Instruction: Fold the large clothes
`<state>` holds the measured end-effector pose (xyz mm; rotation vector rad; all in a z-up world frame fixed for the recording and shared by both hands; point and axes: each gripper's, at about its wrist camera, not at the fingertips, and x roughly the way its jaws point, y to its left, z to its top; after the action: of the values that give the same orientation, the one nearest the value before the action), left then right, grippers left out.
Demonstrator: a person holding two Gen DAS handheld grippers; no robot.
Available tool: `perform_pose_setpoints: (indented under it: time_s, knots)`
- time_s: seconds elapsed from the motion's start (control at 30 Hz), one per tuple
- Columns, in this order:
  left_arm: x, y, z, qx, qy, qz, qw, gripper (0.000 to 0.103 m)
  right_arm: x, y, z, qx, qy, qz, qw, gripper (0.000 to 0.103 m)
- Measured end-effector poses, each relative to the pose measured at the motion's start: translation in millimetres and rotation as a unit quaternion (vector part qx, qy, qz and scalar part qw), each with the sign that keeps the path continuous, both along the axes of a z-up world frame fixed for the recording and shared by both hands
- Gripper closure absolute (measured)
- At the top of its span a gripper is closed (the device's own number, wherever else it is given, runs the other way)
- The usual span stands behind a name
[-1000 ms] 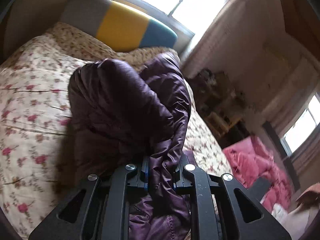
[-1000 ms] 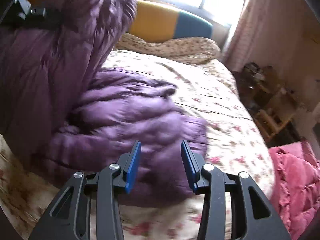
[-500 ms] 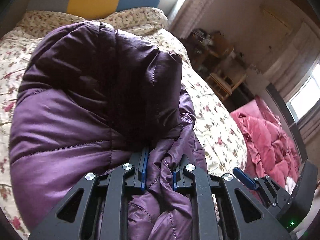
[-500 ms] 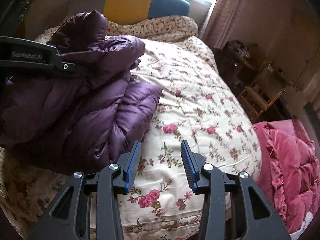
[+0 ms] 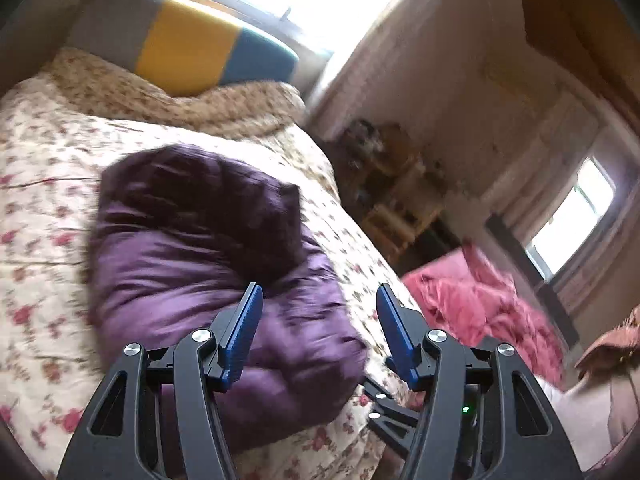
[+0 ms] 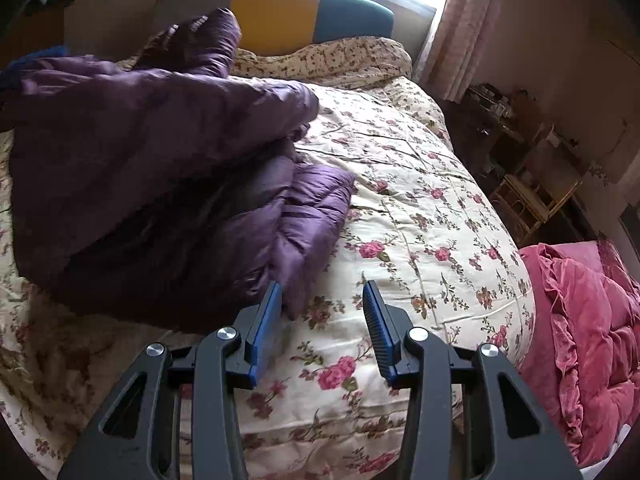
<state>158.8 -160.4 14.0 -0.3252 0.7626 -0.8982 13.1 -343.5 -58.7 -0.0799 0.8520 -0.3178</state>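
A purple quilted puffer jacket (image 5: 208, 264) lies bunched in a folded heap on the floral bedspread (image 5: 40, 208). My left gripper (image 5: 318, 308) is open and empty, just above the jacket's near right edge. In the right wrist view the jacket (image 6: 152, 168) fills the left half of the bed, its top layer draped over a lower fold. My right gripper (image 6: 322, 300) is open and empty over the bedspread (image 6: 420, 232), its left finger close to the jacket's near corner. Part of the right gripper's body (image 5: 384, 412) shows below my left fingers.
A grey, yellow and blue headboard (image 6: 296, 12) and floral pillows (image 6: 332, 60) stand at the bed's far end. A red quilt (image 6: 592, 340) lies beside the bed on the right. Wooden shelves and a chair (image 6: 524, 176) stand by the wall.
My left gripper has opened and let go of the jacket, which dropped onto the bed. The left gripper has drawn back. The right gripper stayed open and shifted a little.
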Motion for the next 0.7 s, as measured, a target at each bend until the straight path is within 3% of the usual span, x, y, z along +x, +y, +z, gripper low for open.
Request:
perform_pose_setpoints:
  time_s: [0.1,0.3,0.47,0.63,0.7]
  knots:
    - [3.8,31.7,-12.0,0.013,0.010,0.049,0.9987,0.044,-5.8,8.6,7.7,0.002,-0.007,0.013,1.000,0.061]
    - [13.2,82.3,-68.1,0.085,0.044,0.131,0.9867,0.045,-13.9,42.1,34.5,0.013,-0.032,0.047,0.998,0.059]
    - [11.9,90.4,-95.8,0.089,0.065,0.128,0.9857,0.061,-15.7,72.2,65.5,0.019,-0.065,0.079,0.995,0.054]
    - [3.3,79.9,-100.1,0.087,0.059,0.095,0.9899,0.073,-9.7,94.6,89.5,0.018,-0.091,0.104,0.990,0.051]
    - [-1.6,79.8,-100.7,0.087,0.055,0.089,0.9907,0.073,-3.9,99.3,93.3,0.017,-0.098,0.108,0.989,0.051]
